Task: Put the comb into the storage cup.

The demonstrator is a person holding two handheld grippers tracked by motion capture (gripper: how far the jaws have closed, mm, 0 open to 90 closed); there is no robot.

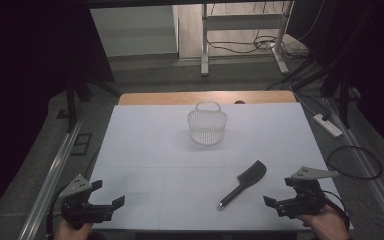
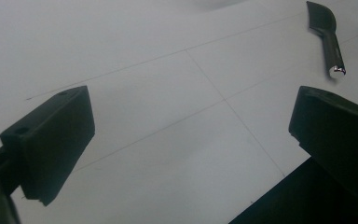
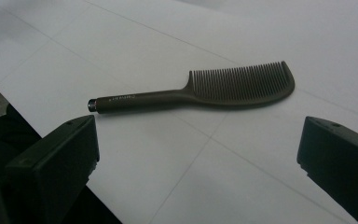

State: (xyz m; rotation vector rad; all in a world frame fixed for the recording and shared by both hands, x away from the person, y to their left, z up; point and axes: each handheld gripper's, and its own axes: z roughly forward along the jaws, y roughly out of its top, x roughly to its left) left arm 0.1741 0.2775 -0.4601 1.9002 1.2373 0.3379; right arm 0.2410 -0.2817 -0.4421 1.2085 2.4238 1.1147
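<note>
White sheeting covers the table [image 1: 155, 150], and on its near right part lies a dark plastic comb with a long handle [image 1: 243, 183], flat, teeth end farther away. Just right of it hovers the right gripper [image 1: 280, 196], jaws spread and empty. Well apart at the near left corner, the left gripper [image 1: 108, 193] is likewise agape. Farther back stands a white wire basket [image 1: 207, 125].

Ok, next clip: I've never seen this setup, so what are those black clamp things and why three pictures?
A person holds a hand-operated gripper in each hand: the left gripper and the right gripper. Both are open and hold nothing. The high view looks down on the white table. The other two views come from cameras riding on each gripper, looking past its own black fingers. On the table lie a dark comb, close to the right gripper, and a small white basket standing farther back.
</note>
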